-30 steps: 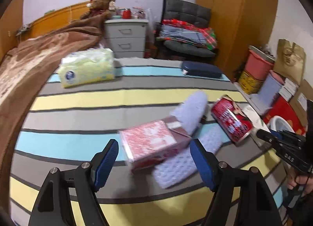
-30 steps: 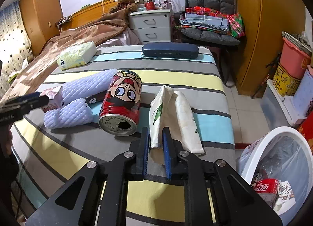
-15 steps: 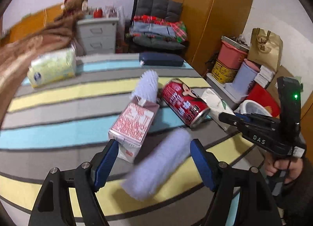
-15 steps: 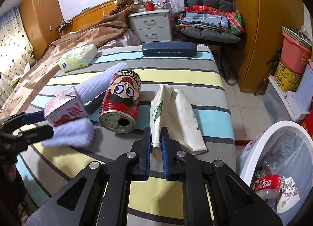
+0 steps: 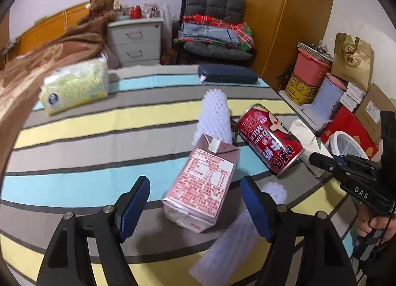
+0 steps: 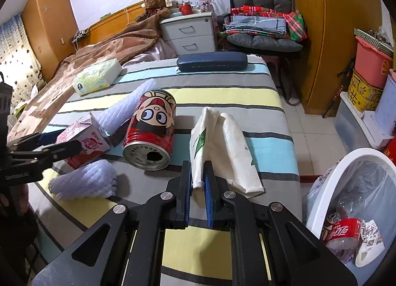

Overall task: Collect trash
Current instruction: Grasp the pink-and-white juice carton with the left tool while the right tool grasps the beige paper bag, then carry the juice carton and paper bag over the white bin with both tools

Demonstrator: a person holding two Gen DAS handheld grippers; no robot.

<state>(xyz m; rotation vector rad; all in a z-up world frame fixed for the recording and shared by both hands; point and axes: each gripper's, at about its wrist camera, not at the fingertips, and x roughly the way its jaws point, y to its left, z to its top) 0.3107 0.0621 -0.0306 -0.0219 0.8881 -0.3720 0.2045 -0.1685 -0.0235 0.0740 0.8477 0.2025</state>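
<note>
The pink rectangular drink carton (image 5: pixel 203 182) is framed between the wide-open, empty left fingers (image 5: pixel 133 202), to be closed squarely across it. The crumpled white paper bag (image 6: pixel 217 147) is pinched by the right fingers (image 6: pixel 209 199).

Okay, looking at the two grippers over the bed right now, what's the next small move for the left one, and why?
Probably ease the left gripper forward around the pink carton, then close. Its jaws stand open, with the carton lying between the fingertips but not yet gripped. The right gripper is already shut on the white paper bag, and the bin sits beside the bed.
</note>
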